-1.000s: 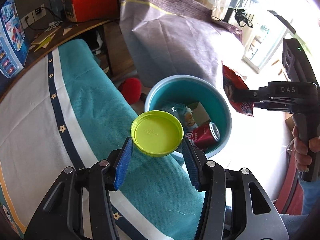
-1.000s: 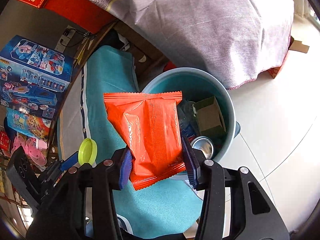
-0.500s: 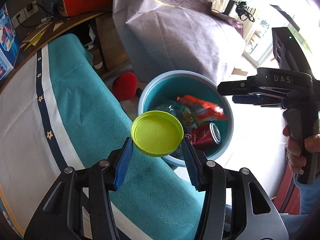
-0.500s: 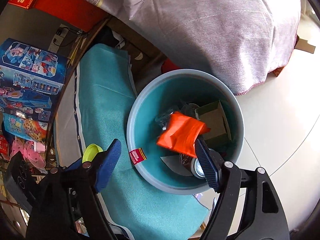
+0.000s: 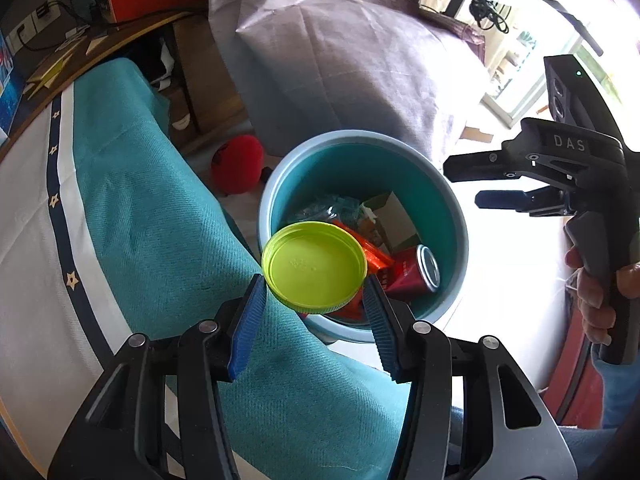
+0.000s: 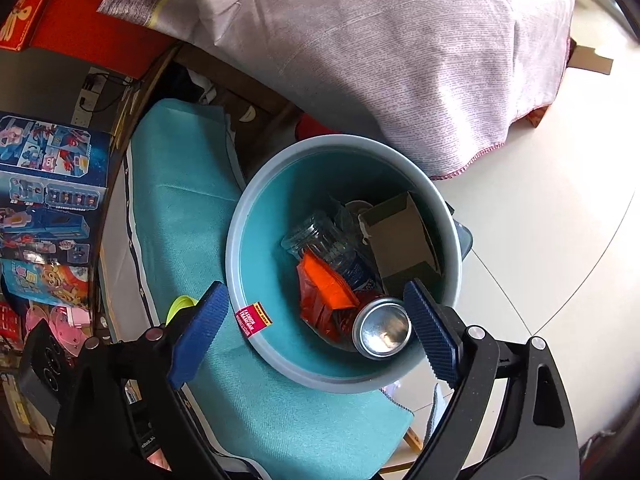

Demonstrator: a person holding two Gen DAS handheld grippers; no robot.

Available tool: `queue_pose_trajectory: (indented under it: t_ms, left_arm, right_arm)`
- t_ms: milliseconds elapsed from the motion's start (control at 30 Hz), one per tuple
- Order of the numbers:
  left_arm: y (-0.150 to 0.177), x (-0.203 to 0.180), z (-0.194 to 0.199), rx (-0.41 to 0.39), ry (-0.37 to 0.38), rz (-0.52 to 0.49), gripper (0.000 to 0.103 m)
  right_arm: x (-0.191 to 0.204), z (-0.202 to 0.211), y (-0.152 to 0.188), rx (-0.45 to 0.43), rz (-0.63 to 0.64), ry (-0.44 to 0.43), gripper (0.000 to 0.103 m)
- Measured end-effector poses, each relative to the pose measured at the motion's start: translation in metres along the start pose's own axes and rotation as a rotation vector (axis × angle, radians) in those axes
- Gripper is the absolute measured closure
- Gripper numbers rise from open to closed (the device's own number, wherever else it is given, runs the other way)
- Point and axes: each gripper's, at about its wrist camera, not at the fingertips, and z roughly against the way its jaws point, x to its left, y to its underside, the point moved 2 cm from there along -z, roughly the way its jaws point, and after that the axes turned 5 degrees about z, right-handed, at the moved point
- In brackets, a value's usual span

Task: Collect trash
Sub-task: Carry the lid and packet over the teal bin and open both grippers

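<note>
Left tool (image 5: 314,300): clamped on round lime-green plastic lid (image 5: 314,266).
Right tool (image 6: 316,320): just opened, empty.
Risk: lid released early misses round teal plastic bin (image 5: 456,216).

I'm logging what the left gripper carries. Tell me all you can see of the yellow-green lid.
The yellow-green lid is a round, shallow plastic cap with a ribbed rim and a faint embossed mark at its centre. Its hollow side faces the camera, slightly tilted. The left gripper clamps its lower edge between blue ribbed pads, holding it above the near rim of the blue bin, partly over the teal cloth.
</note>
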Motion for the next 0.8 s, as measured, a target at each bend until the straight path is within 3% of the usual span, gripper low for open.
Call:
queue_pose_trajectory:
  t_ms: [567,667,800]
  left_arm:
    - [0.001,-0.022,-0.011,0.024,0.020,-0.044,0.050]
    - [0.002,-0.025,-0.008,0.018,0.003,-0.052,0.042]
    - [0.003,-0.022,0.000,-0.008,-0.014,-0.053,0.021]
  right_arm:
    - [-0.010,0.008,0.008,-0.001,-0.024,0.019,0.017]
    - [-0.011,0.011,0.010,-0.006,-0.023,0.025,0.018]
    - [-0.009,0.015,0.012,-0.015,-0.021,0.030,0.018]
